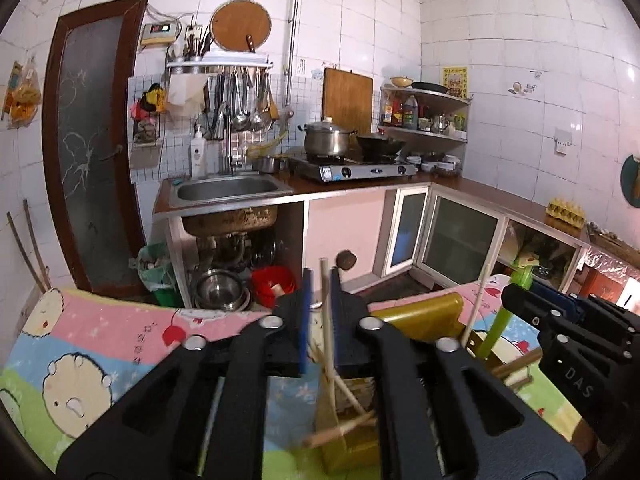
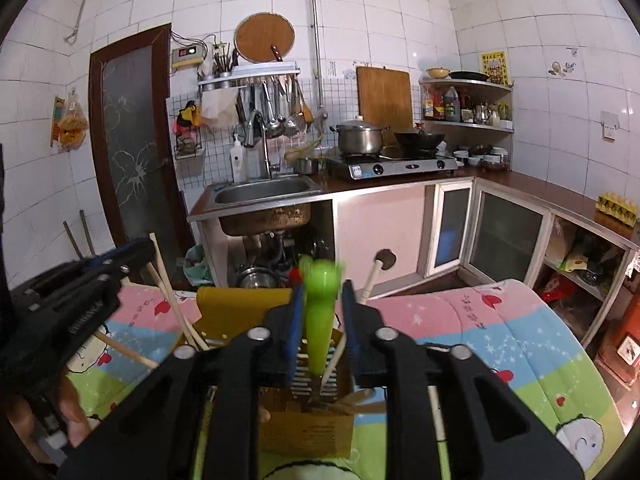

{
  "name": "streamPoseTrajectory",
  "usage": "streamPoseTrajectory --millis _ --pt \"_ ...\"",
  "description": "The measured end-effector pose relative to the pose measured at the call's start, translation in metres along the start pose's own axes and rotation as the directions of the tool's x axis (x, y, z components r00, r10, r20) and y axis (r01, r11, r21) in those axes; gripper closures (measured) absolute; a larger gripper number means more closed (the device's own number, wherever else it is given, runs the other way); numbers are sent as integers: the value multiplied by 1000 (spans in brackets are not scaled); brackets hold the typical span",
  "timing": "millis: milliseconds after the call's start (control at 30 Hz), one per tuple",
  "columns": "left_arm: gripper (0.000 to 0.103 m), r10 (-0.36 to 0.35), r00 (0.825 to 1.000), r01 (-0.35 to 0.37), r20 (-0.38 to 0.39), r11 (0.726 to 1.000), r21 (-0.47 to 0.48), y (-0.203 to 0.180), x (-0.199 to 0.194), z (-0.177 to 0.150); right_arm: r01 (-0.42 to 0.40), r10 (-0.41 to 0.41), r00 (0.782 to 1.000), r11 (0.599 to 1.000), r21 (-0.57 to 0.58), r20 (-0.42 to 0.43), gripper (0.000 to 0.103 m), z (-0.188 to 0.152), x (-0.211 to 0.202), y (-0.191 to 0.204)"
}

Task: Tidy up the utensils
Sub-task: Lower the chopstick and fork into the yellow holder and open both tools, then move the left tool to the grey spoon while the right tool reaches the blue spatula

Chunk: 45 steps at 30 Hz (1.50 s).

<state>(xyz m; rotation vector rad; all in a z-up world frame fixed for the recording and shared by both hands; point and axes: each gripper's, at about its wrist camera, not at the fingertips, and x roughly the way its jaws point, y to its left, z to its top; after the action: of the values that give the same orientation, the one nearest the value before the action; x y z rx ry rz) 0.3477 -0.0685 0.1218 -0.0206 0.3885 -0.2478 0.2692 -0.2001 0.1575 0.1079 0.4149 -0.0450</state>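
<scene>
A yellow-brown slotted utensil holder (image 2: pixel 240 308) stands on a cartoon-print blanket (image 2: pixel 500 340). My right gripper (image 2: pixel 323 292) hovers right above it. A green plastic utensil handle (image 2: pixel 320 320) stands upright between the blue pads with a gap on each side and its lower end in the holder. My left gripper (image 1: pixel 320 280) is over the holder's left part (image 1: pixel 420 316). A pale wooden chopstick (image 1: pixel 326 320) stands loose between its parted pads, and more sticks lean in the holder below. A stick with a brown round head (image 2: pixel 386 258) rises behind.
Beyond the blanket's far edge lies a kitchen: a steel sink (image 2: pixel 264 192) with bowls under it, a gas stove (image 2: pixel 396 166) with a pot and a wok, a counter with cabinets along the right, and a dark door (image 2: pixel 132 140) at the left. A hand (image 2: pixel 72 412) holds the left gripper.
</scene>
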Motion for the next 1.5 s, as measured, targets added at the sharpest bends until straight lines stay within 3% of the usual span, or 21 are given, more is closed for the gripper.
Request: streamPoseTrajectory --millis 33,133,333,500,767,967,1300,1467,1500 --pt "65 4 1000 -4 -1 1000 -7 2 -6 2 2 -3 1000 1000 2 7 70 0 -5 -1" --pt "38 35 999 -34 24 999 -9 8 -32 4 20 -20 999 1000 8 32 59 3 -26 -2" --pt "7 50 998 -51 45 999 2 21 -83 -6 47 -47 997 999 7 54 45 -7 -73 2" --pt "5 66 997 -67 46 998 11 28 -115 -31 56 -56 998 998 -6 18 42 -44 -99 12" --pt "5 91 995 -90 -42 996 11 38 -134 -103 56 -56 992 998 -7 -115 38 -119 -118 22" --pt "5 107 983 -104 -148 994 28 47 -128 -149 57 -57 963 998 -7 -265 38 -174 -111 27" --pt "5 125 955 -117 -270 992 45 53 -117 -193 26 -46 907 998 -52 -418 39 -209 -101 52" --pt "5 109 949 -102 -296 994 38 46 -116 -196 31 -66 880 996 -82 -469 57 -217 -91 58" --pt "5 105 948 -98 -300 994 37 45 -116 -196 31 -66 881 996 -82 -469 66 -217 -90 58"
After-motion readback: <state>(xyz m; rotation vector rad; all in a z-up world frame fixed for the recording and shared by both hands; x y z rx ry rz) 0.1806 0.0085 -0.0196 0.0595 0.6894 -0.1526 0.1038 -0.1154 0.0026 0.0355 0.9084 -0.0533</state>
